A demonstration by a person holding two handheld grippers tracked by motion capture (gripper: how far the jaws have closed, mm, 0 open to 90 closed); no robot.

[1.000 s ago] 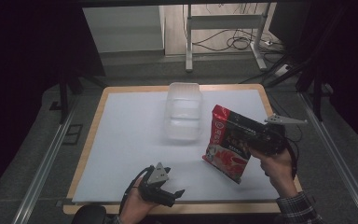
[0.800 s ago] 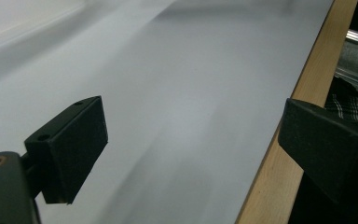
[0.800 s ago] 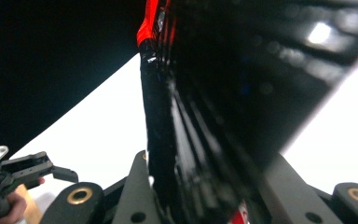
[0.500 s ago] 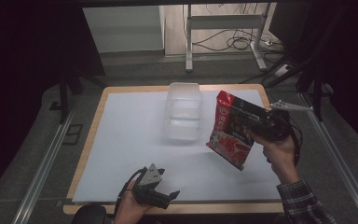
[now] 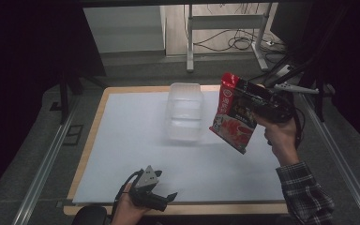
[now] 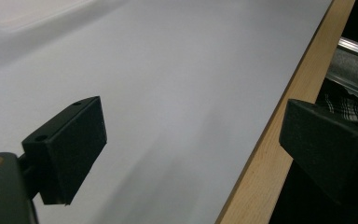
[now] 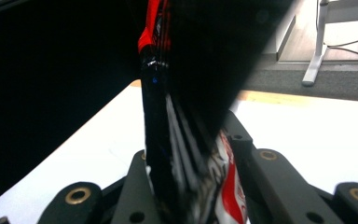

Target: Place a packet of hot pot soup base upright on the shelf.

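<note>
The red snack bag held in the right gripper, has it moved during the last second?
Yes. The red snack bag has risen toward the far table edge, level with the clear plastic container.

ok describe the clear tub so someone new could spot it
Start at the white mat on the wood-edged table. Toward its far edge, centre, sits the clear tub, open and empty. It's see-through and rests on the mat, unlike the red snack bag held aloft beside it.

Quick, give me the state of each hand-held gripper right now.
Left hand-held gripper: open, holding nothing.
Right hand-held gripper: shut on the red snack bag, lifted off the table.
</note>
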